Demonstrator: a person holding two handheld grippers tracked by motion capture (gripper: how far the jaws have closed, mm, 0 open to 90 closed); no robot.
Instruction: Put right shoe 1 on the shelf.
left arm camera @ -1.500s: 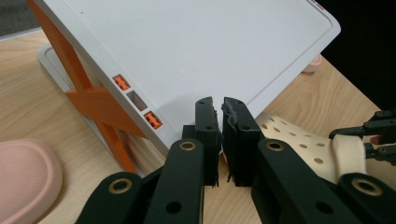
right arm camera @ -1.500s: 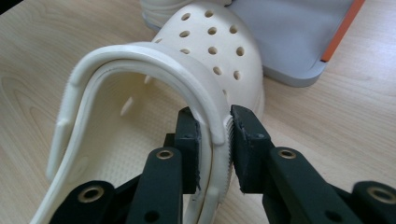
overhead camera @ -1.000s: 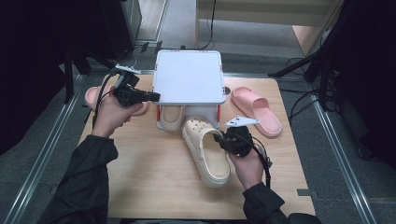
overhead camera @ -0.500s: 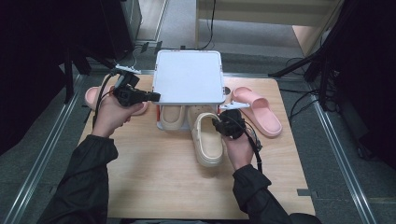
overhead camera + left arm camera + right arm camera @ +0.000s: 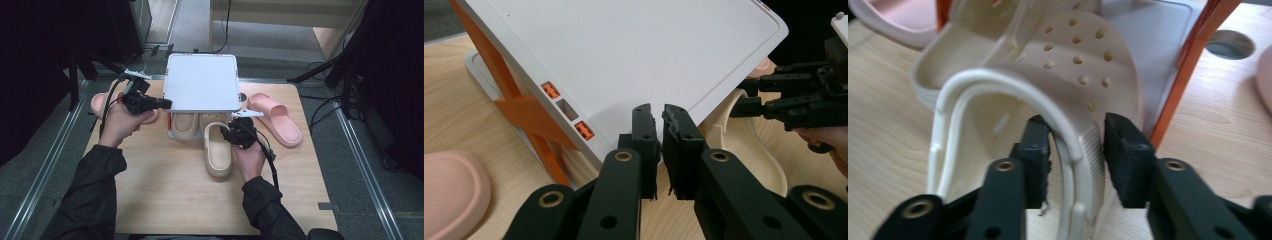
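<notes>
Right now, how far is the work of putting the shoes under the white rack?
One cream clog already sits under the white rack. The second cream clog is half in; the right gripper has just been opening around its side wall. Two pink slippers remain outside.

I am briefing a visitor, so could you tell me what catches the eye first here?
The white rack with orange braces stands at the table's far middle. A cream clog lies half under it, its side wall between the right gripper's just-opening jaws. A pink slipper lies to the right.
</notes>
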